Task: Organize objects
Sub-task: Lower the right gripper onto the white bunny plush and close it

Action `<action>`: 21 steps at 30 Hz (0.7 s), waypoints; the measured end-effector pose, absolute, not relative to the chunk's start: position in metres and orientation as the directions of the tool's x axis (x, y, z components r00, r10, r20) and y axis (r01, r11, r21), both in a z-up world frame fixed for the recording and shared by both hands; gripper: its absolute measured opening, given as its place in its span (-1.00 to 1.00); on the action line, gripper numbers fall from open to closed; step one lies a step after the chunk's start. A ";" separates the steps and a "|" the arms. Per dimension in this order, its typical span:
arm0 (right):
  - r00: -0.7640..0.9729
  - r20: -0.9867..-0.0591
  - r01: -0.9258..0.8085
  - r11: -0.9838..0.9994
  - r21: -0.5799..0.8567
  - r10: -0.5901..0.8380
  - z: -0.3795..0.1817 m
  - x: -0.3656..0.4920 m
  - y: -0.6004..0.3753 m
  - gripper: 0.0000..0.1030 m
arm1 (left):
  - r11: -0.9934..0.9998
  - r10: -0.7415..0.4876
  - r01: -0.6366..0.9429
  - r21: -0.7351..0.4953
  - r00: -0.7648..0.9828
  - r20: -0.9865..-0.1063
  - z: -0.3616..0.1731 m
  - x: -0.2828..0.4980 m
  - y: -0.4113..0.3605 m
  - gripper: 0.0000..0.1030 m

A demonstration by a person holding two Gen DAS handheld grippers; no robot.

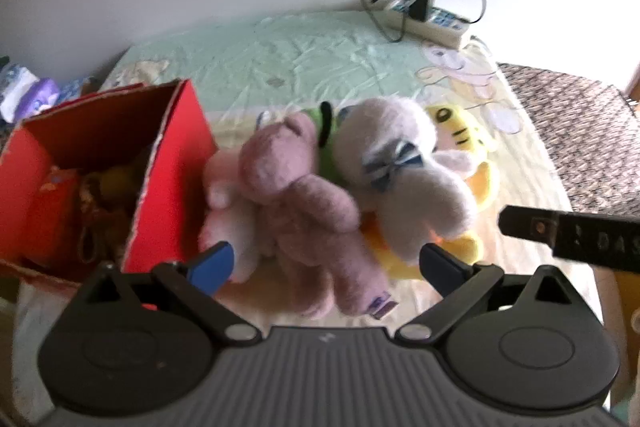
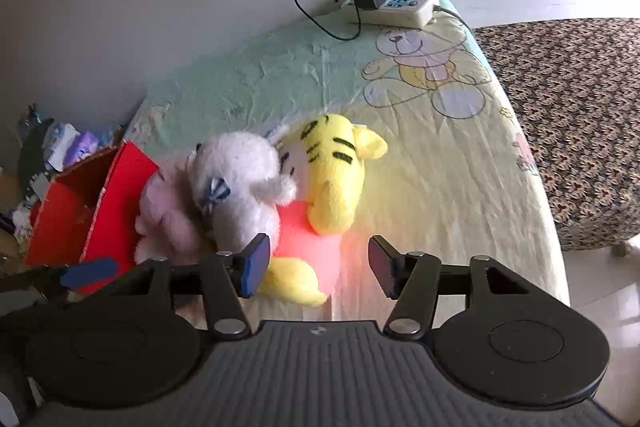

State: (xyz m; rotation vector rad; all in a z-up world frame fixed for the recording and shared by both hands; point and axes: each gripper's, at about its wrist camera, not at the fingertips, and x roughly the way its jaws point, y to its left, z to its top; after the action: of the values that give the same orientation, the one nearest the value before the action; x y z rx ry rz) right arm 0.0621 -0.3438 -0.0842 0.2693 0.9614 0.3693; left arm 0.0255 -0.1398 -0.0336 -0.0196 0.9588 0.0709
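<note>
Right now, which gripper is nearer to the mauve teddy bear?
Left. The left gripper stands open with the mauve teddy bear lying between its fingers. The right gripper is off to the bear's right, over the yellow tiger plush.

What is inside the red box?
The red box is open-topped. The left wrist view shows something orange-red, a yellowish item and a brown looped cord inside, all dim and blurred. Its walls hide the rest; the right view shows only bare inner walls.
</note>
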 end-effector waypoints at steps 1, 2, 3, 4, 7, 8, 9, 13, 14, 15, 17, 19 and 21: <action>0.516 -0.738 -0.192 0.898 0.396 0.435 -0.085 0.064 -0.345 0.08 | 0.999 0.028 -0.052 -0.003 0.577 -0.816 -0.034 0.025 -0.139 0.93; 0.511 -0.730 -0.200 0.889 0.413 0.454 -0.085 0.068 -0.345 0.08 | 0.999 0.003 -0.038 -0.023 0.579 -0.815 -0.033 0.026 -0.140 0.94; 0.504 -0.722 -0.207 0.878 0.432 0.475 -0.086 0.072 -0.345 0.08 | 0.998 -0.026 -0.027 -0.051 0.578 -0.816 -0.033 0.028 -0.139 0.95; 0.496 -0.711 -0.215 0.864 0.455 0.498 -0.088 0.077 -0.346 0.08 | 0.997 -0.050 -0.022 -0.077 0.576 -0.816 -0.033 0.029 -0.138 0.98; 0.473 -0.684 -0.229 0.827 0.514 0.556 -0.094 0.091 -0.345 0.08 | 0.987 -0.129 0.002 -0.158 0.585 -0.801 -0.031 0.036 -0.141 0.99; 0.462 -0.676 -0.235 0.814 0.531 0.575 -0.097 0.095 -0.345 0.08 | 0.984 -0.152 0.014 -0.178 0.586 -0.796 -0.031 0.038 -0.142 0.99; 0.448 -0.668 -0.243 0.800 0.548 0.594 -0.100 0.099 -0.344 0.08 | 0.980 -0.175 0.026 -0.198 0.586 -0.791 -0.032 0.040 -0.143 0.99; 0.388 -0.623 -0.258 0.729 0.634 0.679 -0.112 0.115 -0.341 0.08 | 0.959 -0.263 0.073 -0.272 0.582 -0.769 -0.034 0.047 -0.145 0.98; 0.372 -0.609 -0.261 0.709 0.655 0.700 -0.115 0.117 -0.341 0.08 | 0.956 -0.274 0.082 -0.281 0.588 -0.761 -0.034 0.048 -0.146 0.98; 0.357 -0.601 -0.261 0.694 0.671 0.715 -0.119 0.121 -0.339 0.09 | 0.956 -0.275 0.088 -0.280 0.599 -0.752 -0.033 0.050 -0.148 0.97; 0.332 -0.599 -0.260 0.681 0.685 0.729 -0.125 0.124 -0.337 0.11 | 0.958 -0.272 0.101 -0.268 0.613 -0.742 -0.034 0.056 -0.152 0.96; 0.307 -0.598 -0.249 0.669 0.700 0.740 -0.131 0.128 -0.335 0.11 | 0.954 -0.289 0.121 -0.273 0.608 -0.740 -0.038 0.064 -0.154 0.95; 0.281 -0.573 -0.242 0.635 0.734 0.770 -0.135 0.130 -0.334 0.10 | 0.957 -0.283 0.120 -0.264 0.593 -0.754 -0.045 0.074 -0.158 0.93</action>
State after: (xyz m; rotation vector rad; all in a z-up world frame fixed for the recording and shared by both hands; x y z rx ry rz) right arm 0.1299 -0.3342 -0.1355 0.5787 1.0848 0.7307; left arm 0.0735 -0.1582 -0.0446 -0.1937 0.9076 -0.2355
